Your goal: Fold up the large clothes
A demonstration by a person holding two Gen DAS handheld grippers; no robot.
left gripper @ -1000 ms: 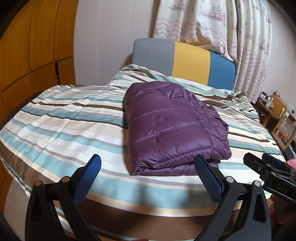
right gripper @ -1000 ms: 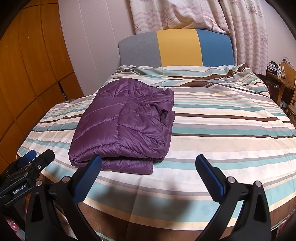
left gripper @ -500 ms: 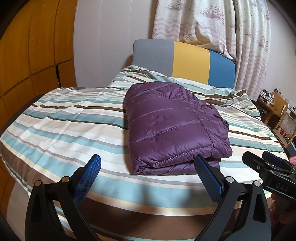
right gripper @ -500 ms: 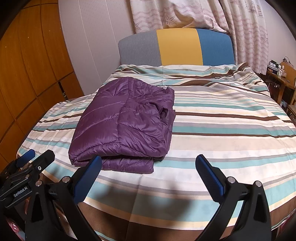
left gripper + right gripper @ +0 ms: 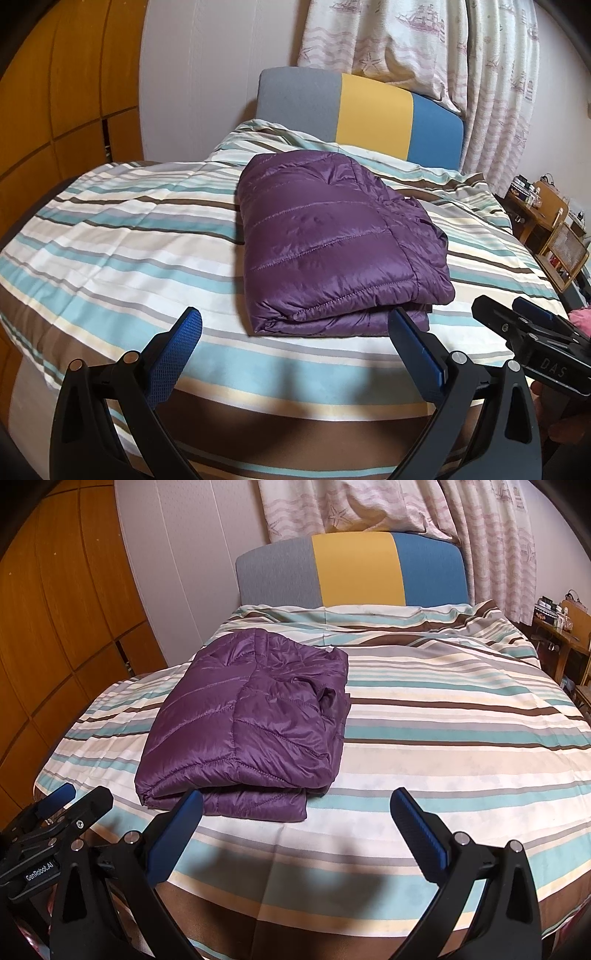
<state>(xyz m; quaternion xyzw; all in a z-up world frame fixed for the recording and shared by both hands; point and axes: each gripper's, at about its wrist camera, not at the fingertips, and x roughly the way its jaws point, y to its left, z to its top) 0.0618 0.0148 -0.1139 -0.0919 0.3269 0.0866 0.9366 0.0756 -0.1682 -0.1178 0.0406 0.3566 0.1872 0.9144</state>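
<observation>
A purple quilted jacket (image 5: 332, 240) lies folded into a thick rectangular bundle on the striped bedspread (image 5: 122, 251) of the bed. In the left wrist view it sits at the centre of the frame; in the right wrist view the same jacket (image 5: 251, 727) lies left of centre, its layered edges turned toward the lower part of the frame.

The left gripper (image 5: 293, 332) fills the bottom of its own view, its blue-padded fingers (image 5: 173, 354) set wide apart and holding nothing. Its right finger tip overlaps the near edge of the jacket in the picture, though whether it touches the fabric cannot be told. The right gripper (image 5: 295, 812) likewise stands spread apart and empty at the bottom of its view, over the bedspread (image 5: 461, 746) near the foot of the bed, with its left finger tip just in front of the jacket's near corner.

Each gripper shows at the lower edge of the other's view, to the side.

A headboard (image 5: 354, 576) in grey, yellow and blue panels stands at the upper centre, with patterned curtains (image 5: 424, 48) above it. Wooden panelling (image 5: 55, 627) fills the left side, and a small wooden shelf unit (image 5: 554, 236) sits at the right edge.
</observation>
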